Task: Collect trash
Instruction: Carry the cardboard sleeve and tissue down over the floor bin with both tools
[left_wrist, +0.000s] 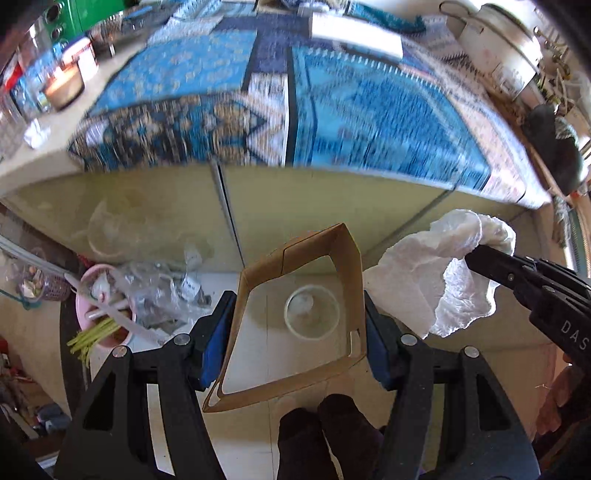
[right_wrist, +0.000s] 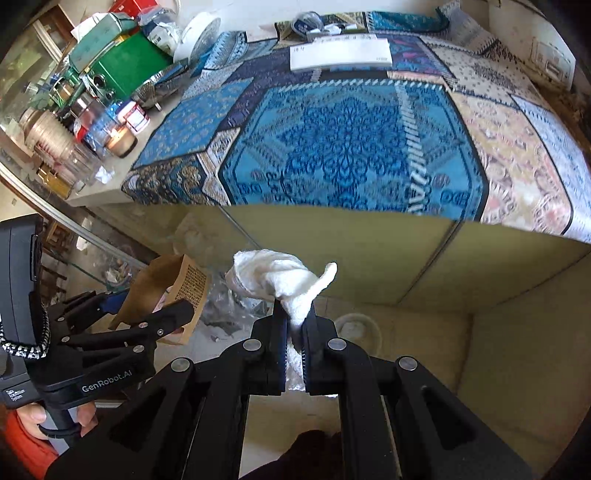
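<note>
My left gripper (left_wrist: 295, 325) is shut on a brown cardboard sleeve (left_wrist: 347, 273), open at both ends, and holds it in the air in front of the counter. It also shows in the right wrist view (right_wrist: 184, 284), left of centre. My right gripper (right_wrist: 294, 317) is shut on a crumpled white tissue (right_wrist: 273, 277), also held in the air. In the left wrist view the tissue (left_wrist: 436, 266) hangs at the right beside the sleeve, with the right gripper (left_wrist: 476, 258) on it.
A counter with a blue patterned cloth (right_wrist: 351, 140) fills the upper views; jars, a candle (right_wrist: 120, 142) and a green box (right_wrist: 125, 66) stand at its left. On the floor below lie a pink bin (left_wrist: 92, 310) with scraps, plastic bags (left_wrist: 159, 291) and a round clear lid (left_wrist: 312, 312).
</note>
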